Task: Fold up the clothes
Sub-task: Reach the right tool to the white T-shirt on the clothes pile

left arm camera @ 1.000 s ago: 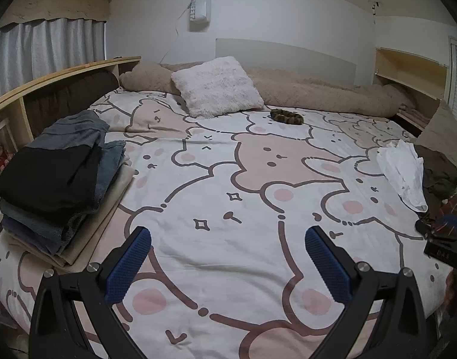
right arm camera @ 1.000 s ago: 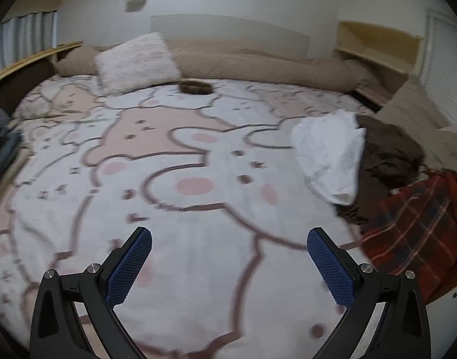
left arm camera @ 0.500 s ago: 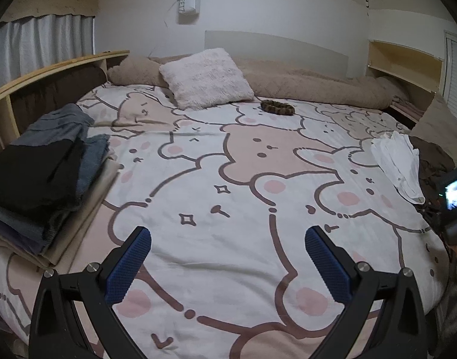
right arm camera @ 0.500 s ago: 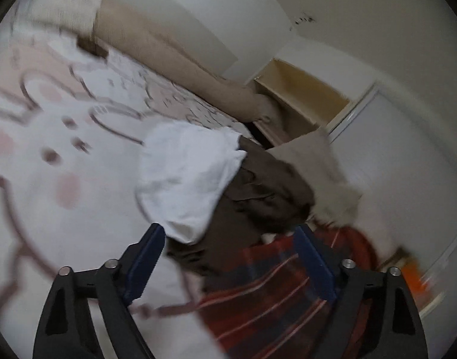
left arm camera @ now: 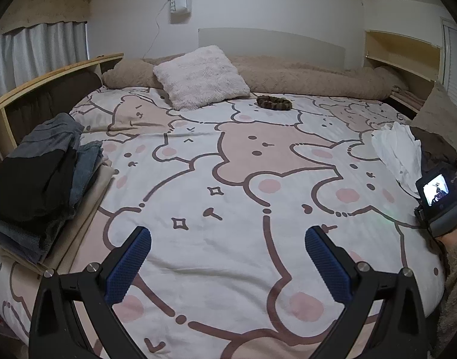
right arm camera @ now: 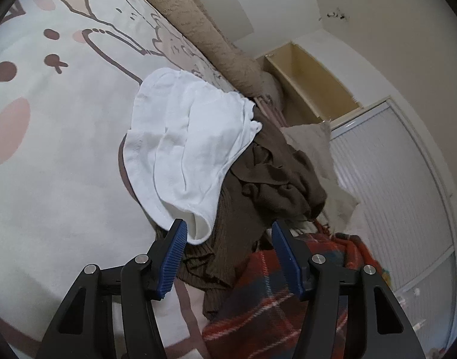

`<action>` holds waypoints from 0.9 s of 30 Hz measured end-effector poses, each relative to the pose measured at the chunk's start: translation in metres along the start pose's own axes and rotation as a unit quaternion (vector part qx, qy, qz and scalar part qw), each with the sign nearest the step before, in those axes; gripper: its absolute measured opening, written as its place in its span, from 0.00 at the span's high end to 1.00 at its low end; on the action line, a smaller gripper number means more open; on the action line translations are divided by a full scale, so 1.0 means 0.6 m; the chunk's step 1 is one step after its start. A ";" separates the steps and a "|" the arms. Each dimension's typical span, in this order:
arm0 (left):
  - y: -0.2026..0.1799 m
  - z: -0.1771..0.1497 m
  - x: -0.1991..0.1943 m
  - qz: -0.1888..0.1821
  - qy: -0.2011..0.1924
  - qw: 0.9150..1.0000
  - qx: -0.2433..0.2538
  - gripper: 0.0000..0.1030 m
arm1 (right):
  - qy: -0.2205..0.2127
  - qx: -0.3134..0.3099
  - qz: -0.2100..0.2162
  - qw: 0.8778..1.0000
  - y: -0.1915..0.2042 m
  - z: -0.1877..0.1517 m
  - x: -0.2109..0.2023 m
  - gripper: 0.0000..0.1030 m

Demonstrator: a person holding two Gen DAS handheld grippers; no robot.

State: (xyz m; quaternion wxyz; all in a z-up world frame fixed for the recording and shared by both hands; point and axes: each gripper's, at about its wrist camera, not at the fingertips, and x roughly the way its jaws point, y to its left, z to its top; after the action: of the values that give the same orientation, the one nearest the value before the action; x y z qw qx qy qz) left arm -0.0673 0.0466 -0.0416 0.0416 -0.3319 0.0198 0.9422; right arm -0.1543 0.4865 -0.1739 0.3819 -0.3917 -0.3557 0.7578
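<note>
A home bedroom. A wide bed (left arm camera: 228, 179) wears a cartoon-bear cover, with a fluffy white pillow (left arm camera: 201, 76) and a long beige bolster (left arm camera: 303, 76) at its head. Curtains (left arm camera: 33, 51) hang at the left, and folded clothes (left arm camera: 39, 176) are stacked at the bed's edge.

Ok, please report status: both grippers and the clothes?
Left gripper open over bedspread. Right gripper open, at brown garment. White garment overlaps it.

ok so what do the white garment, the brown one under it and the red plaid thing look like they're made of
White garment: thin matte woven cloth, probably cotton; soft creases, stitched hems.
Brown garment: ribbed knit, likely wool or acrylic; fine ridges show near its lower edge.
Red plaid cloth: thicker, slightly fuzzy weave, maybe flannel or a wool blanket; hard to say which.
</note>
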 end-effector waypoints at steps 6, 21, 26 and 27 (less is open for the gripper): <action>-0.013 -0.002 -0.007 -0.002 -0.001 1.000 0.015 0.00 | 0.050 -0.011 0.037 0.998 0.014 0.016 0.056 0.73; 0.046 -0.004 -0.049 0.000 -0.034 0.999 -0.029 0.00 | -0.074 0.221 0.461 0.856 -0.140 0.091 -0.146 1.00; 0.098 -0.008 -0.097 0.028 -0.067 0.997 -0.041 0.00 | -0.173 0.143 0.570 0.791 -0.108 0.121 -0.368 1.00; 0.110 -0.009 -0.107 0.033 -0.073 0.996 -0.044 0.00 | -0.184 0.139 0.561 0.795 -0.102 0.120 -0.393 1.00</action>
State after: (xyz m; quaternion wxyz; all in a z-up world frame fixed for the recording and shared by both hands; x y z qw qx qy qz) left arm -0.0200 -0.0236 -0.0051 -0.0026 -0.2628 -0.0141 0.9647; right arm -0.1038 0.2951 -0.0149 -0.1326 -0.3182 -0.0276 0.9383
